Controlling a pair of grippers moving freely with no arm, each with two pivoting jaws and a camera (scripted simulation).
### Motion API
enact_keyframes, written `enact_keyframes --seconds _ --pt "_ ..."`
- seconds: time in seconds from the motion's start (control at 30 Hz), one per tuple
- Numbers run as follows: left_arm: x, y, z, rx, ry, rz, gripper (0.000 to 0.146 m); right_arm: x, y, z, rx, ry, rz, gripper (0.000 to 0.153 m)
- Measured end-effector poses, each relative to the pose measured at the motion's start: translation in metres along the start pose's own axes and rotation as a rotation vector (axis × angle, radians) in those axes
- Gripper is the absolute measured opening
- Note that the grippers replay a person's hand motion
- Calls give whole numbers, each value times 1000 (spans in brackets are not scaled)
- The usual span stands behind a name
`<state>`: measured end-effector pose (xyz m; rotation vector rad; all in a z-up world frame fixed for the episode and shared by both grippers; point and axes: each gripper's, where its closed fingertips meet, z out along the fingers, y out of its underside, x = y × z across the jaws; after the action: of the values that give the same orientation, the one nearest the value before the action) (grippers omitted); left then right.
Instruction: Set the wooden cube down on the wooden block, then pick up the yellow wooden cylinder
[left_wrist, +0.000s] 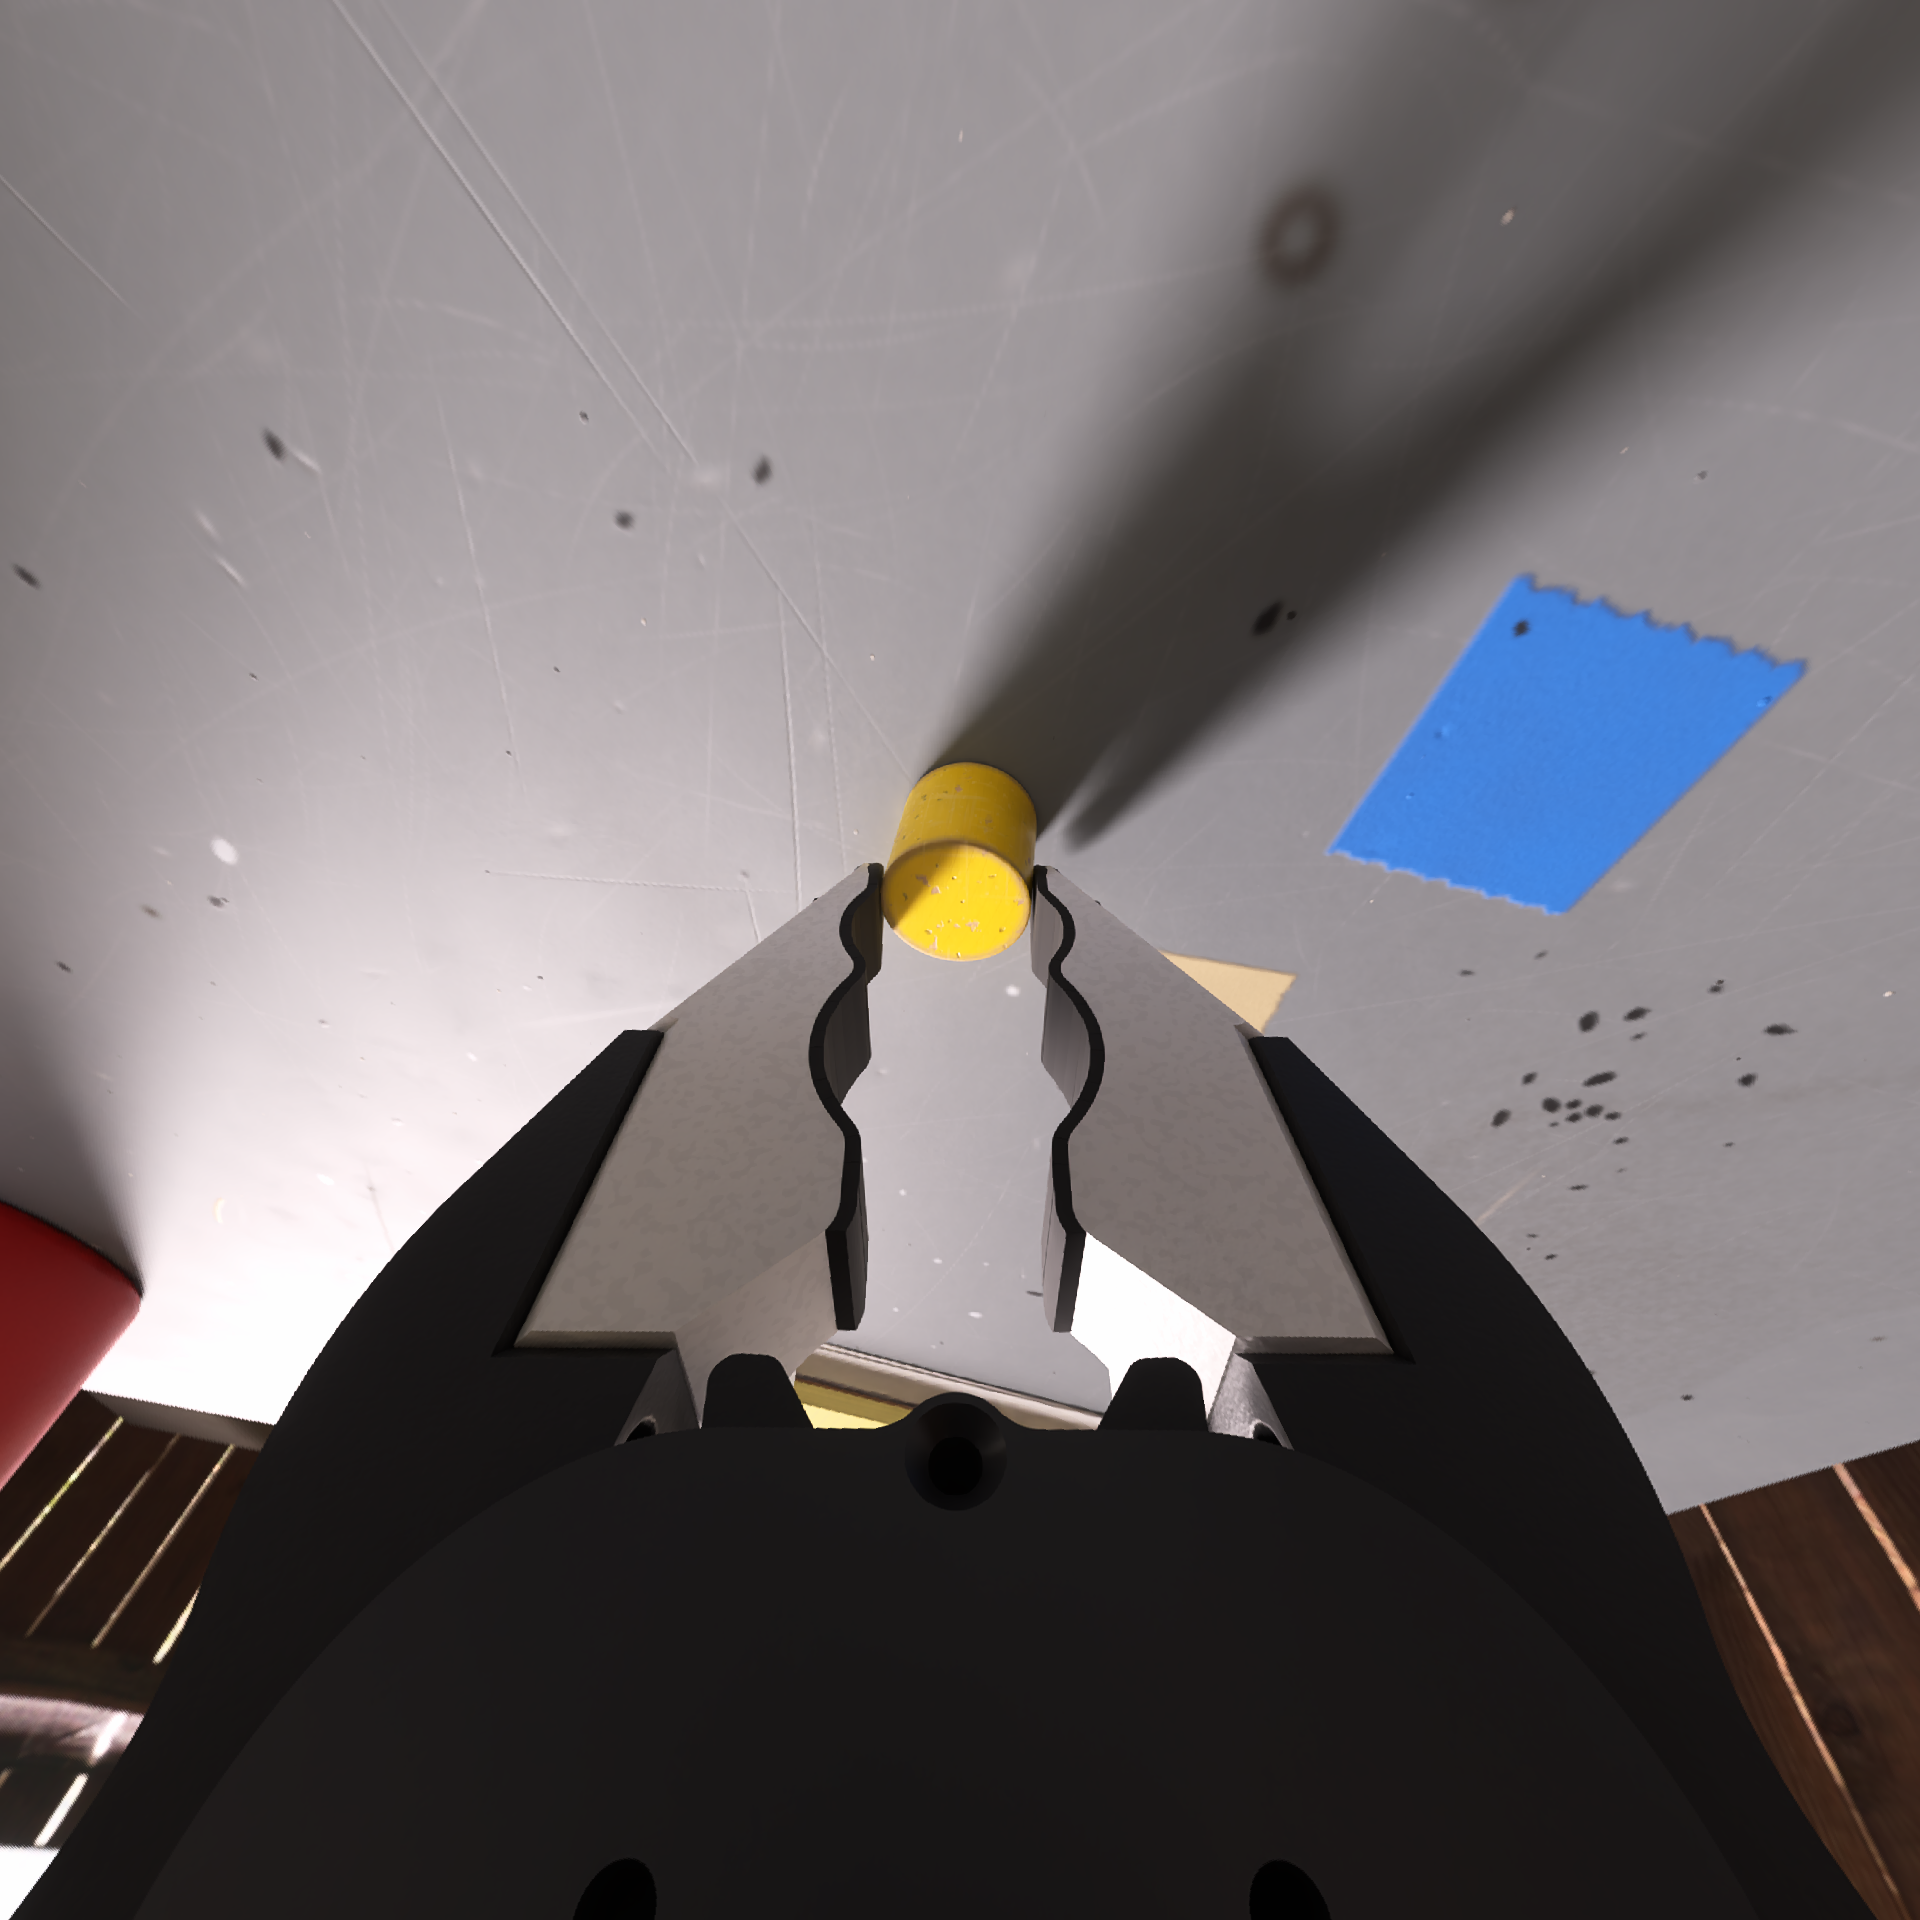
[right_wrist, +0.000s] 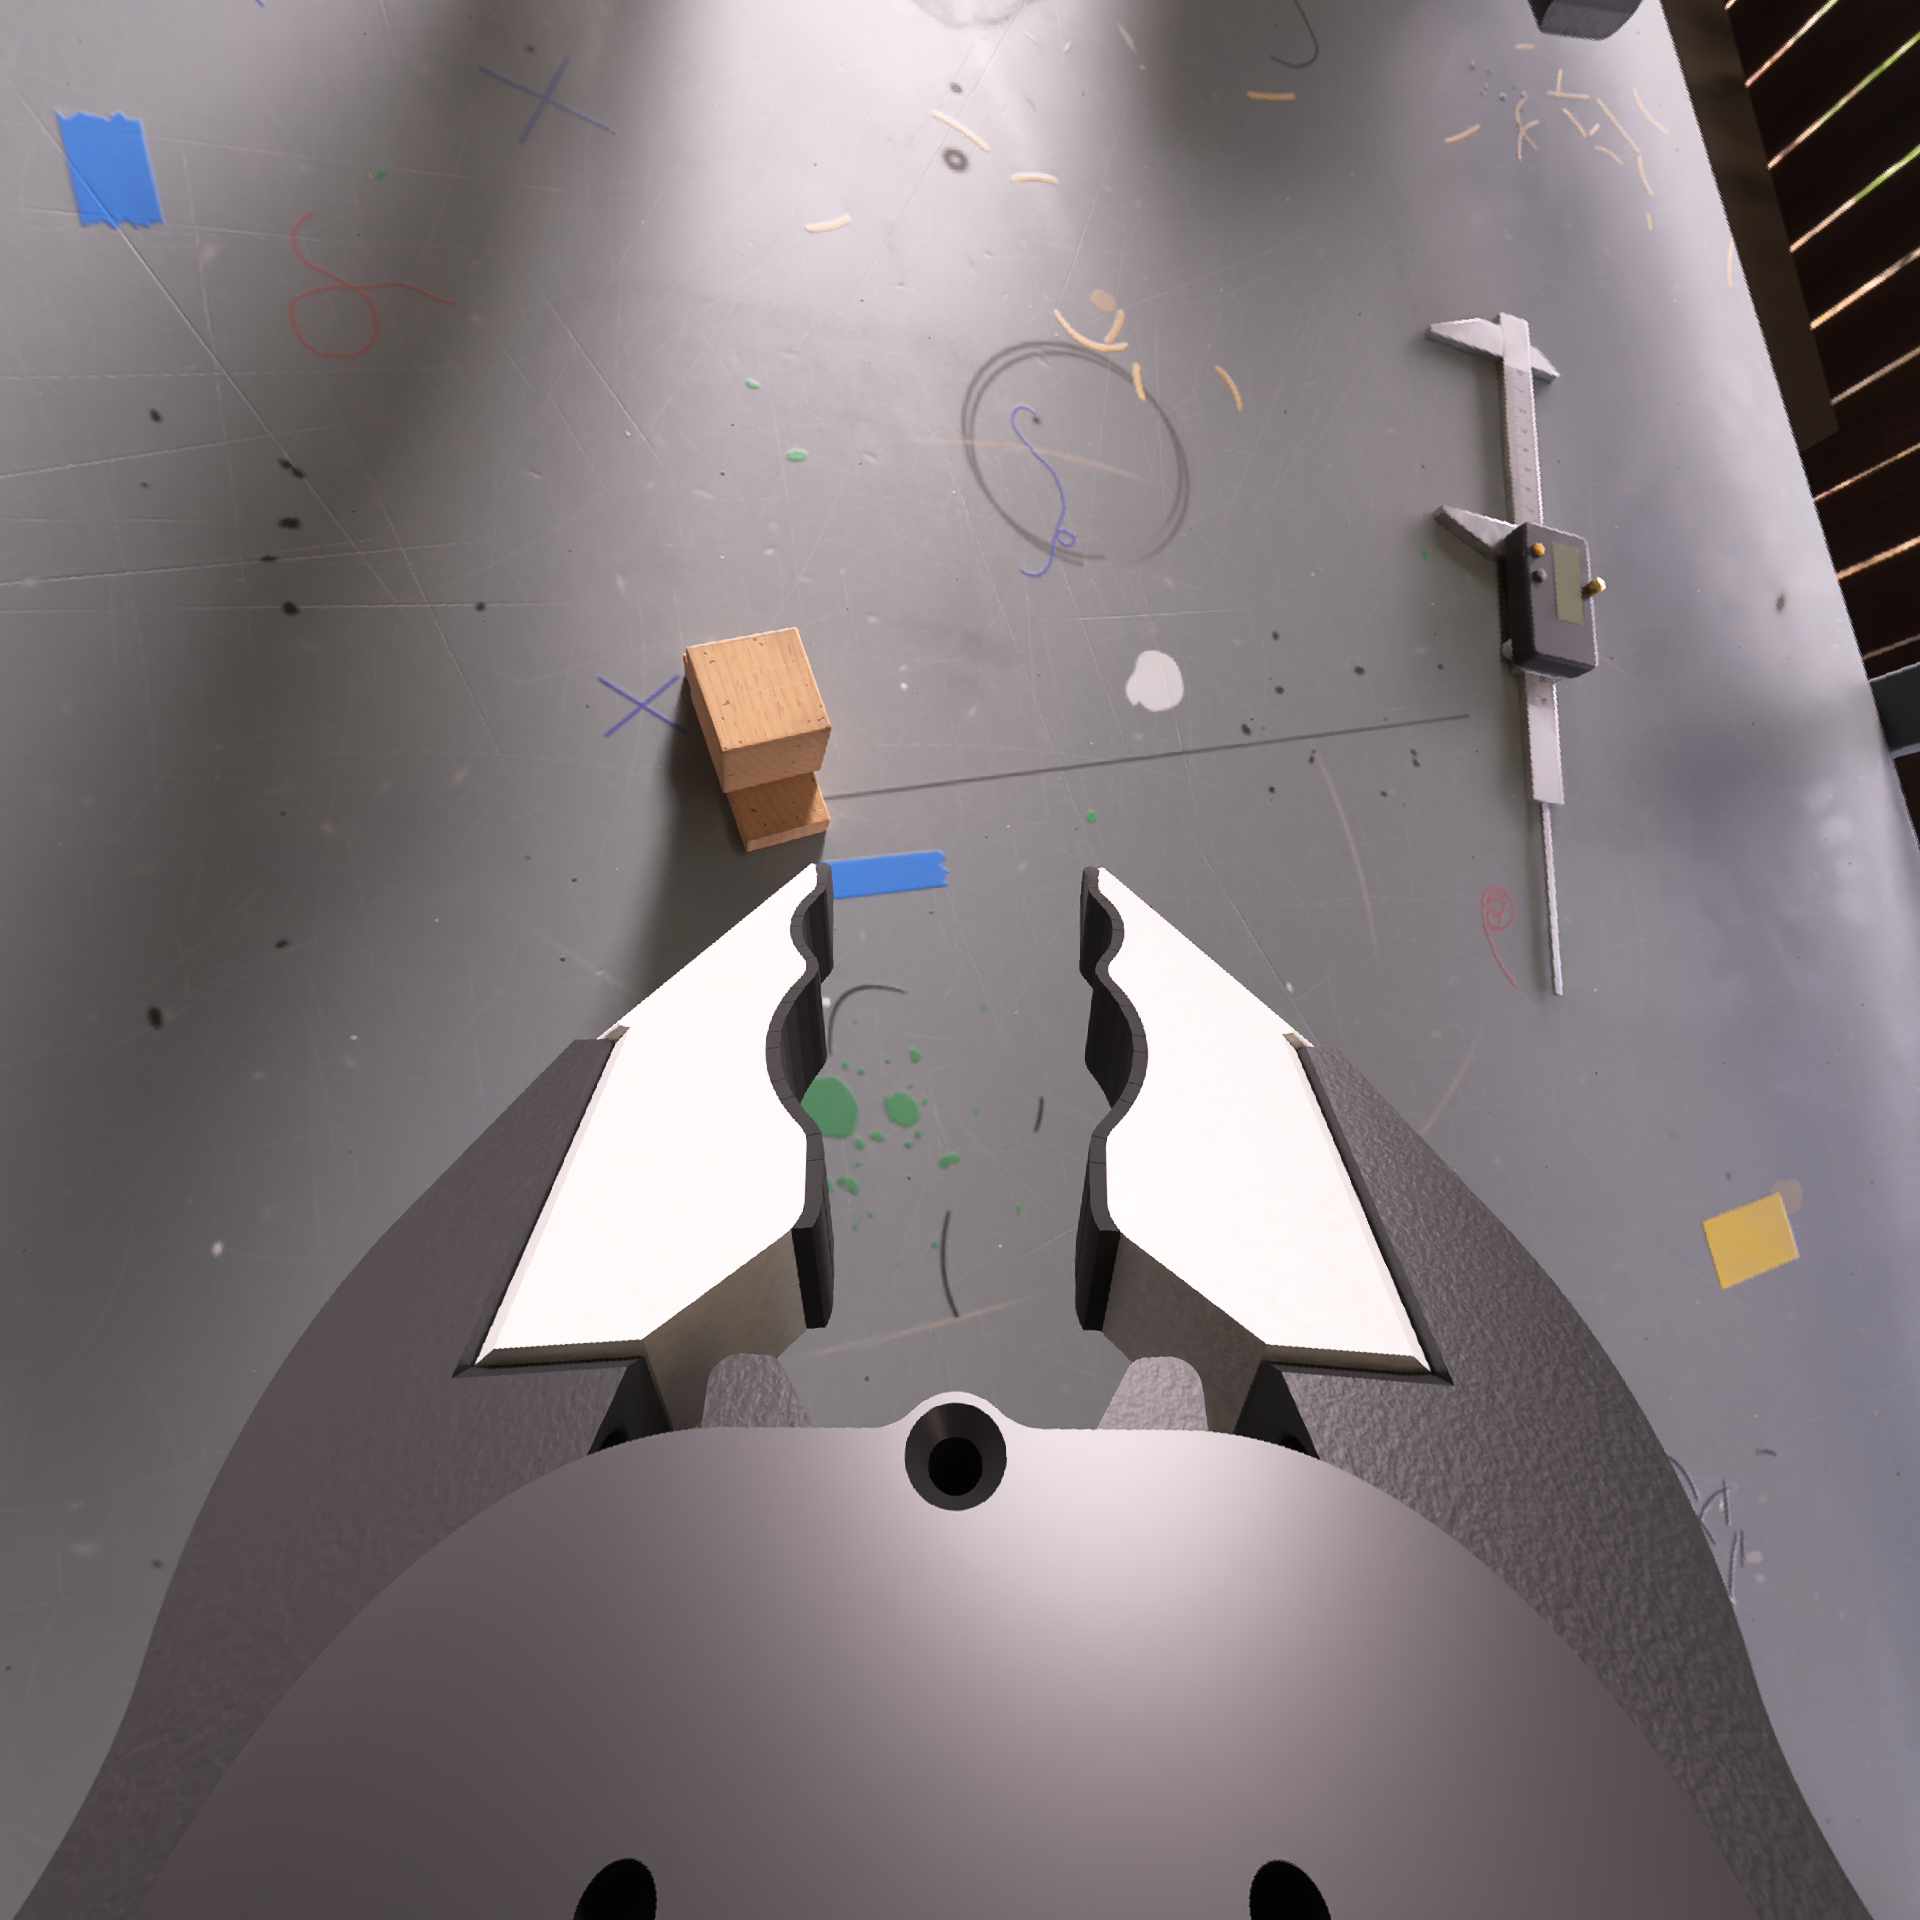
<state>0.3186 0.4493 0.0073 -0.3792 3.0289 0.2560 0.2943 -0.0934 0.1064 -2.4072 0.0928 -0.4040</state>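
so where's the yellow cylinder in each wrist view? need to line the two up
Left wrist view: yellow cylinder sits at centre, between the tips of the left gripper, which appear to touch its sides.
Right wrist view: not in it; the right gripper is open over the grey table, the wooden cube on the wooden block ahead-left.
Shared landmark: the table itself; blue tape shows in both, but I cannot tell whether it is the same piece.

Hard light strikes the scratched grey desk (left_wrist: 520, 623) from the near left, blowing out to white glare there. The short yellow wooden cylinder (left_wrist: 961, 862) throws a long, soft-edged shadow up and right. Both views are sharp, with wide-angle bending at the edges.
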Motion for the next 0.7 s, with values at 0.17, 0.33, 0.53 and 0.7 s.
enact_keyframes --seconds 0.17,0.33,0.53,0.7 --pt "-14 -27 -27 202 -108 -25 28 -2 1 1 -1 -9 3 47" --pt "-29 -76 -89 600 -256 -108 28 -2 -4 1 42 -17 15 46" --pt "-24 -145 -185 1132 -406 -191 28 -4 -21 5 115 -34 12 46" --pt "8 -199 -241 1512 -318 -174 28 -5 -48 12 197 -42 -10 47"
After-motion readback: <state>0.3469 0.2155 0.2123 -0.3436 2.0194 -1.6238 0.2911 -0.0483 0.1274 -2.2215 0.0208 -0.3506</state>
